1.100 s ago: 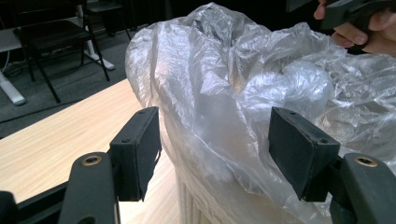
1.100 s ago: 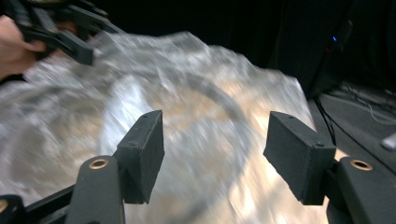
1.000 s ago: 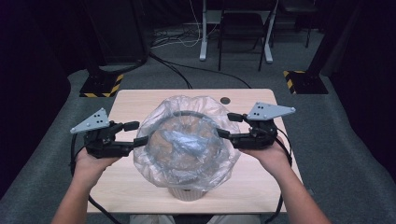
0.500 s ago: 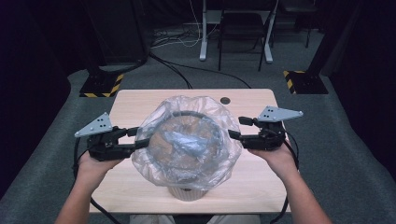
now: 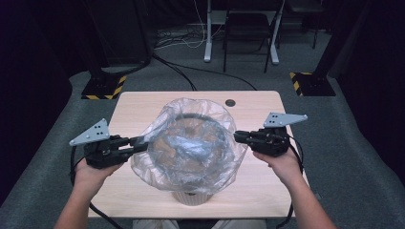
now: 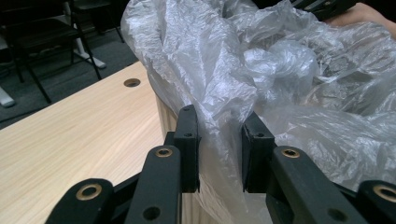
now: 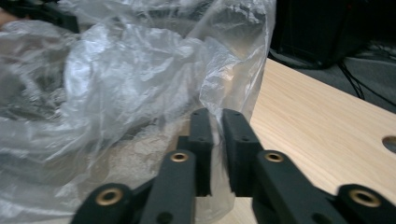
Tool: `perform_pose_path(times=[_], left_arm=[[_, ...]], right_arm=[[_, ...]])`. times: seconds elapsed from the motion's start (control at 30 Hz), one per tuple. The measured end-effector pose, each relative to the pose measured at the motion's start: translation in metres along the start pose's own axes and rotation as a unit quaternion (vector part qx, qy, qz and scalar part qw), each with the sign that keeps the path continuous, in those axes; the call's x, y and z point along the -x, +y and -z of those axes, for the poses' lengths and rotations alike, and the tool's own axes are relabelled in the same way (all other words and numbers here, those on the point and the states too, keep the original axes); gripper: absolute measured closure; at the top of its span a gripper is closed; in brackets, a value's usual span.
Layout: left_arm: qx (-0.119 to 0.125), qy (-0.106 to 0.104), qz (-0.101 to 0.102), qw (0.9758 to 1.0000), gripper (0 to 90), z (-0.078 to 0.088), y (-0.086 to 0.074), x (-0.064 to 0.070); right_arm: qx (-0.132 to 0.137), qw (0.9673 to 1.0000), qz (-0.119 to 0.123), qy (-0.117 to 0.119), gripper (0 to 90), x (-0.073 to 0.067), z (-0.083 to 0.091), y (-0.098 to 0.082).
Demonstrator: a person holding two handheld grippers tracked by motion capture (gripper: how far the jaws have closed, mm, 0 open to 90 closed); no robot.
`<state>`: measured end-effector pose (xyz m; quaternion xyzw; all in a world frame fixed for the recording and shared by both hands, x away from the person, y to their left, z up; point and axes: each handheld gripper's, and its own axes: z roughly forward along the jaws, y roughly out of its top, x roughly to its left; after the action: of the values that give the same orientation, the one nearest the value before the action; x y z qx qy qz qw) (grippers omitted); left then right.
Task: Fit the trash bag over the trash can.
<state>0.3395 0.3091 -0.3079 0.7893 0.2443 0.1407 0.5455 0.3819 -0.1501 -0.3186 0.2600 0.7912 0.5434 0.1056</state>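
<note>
While I have both edges of the clear plastic bag (image 5: 191,143) pinched, the thing to get right is an even outward pull, so the film opens over the rim of the beige bin (image 5: 192,197) without tearing or slipping out on one side. My left gripper (image 5: 138,141) sits at the bag's 9 o'clock; in the left gripper view its jaws stand a little apart with a fold of film between them (image 6: 219,140), so I judge the hold light. My right gripper (image 5: 237,136) is at 3 o'clock, jaws nearly together on a thin edge of film (image 7: 215,140). The bag billows over the bin at the middle of the wooden table (image 5: 267,109), between the two tools.
</note>
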Motion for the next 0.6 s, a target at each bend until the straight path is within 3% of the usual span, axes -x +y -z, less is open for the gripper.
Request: perform_pose_path(times=[0.07, 0.17, 0.27, 0.43, 0.6], left_arm=[[0.004, 0.001, 0.001, 1.0, 72.6, 0.004, -0.004, 0.001], [0.009, 0.006, 0.002, 0.9999, 72.3, 0.009, -0.01, 0.001], [0.015, 0.009, 0.01, 0.9998, 72.2, 0.01, -0.019, -0.001], [0.014, 0.01, 0.024, 0.9996, 72.2, 0.003, -0.034, -0.005], [0.012, 0.015, 0.034, 0.9992, 72.3, -0.007, -0.038, -0.013]], right_arm=[[0.004, 0.9997, 0.02, 0.011, 88.3, -0.008, 0.001, 0.001], [0.009, 0.9993, 0.03, 0.019, 88.8, -0.017, 0.003, 0.001], [0.004, 0.9989, 0.045, 0.014, 88.9, -0.025, 0.002, -0.001], [-0.002, 0.9991, 0.042, 0.004, 89.2, -0.024, -0.005, -0.009], [-0.005, 0.9994, 0.035, -0.006, 89.2, -0.017, -0.013, -0.01]])
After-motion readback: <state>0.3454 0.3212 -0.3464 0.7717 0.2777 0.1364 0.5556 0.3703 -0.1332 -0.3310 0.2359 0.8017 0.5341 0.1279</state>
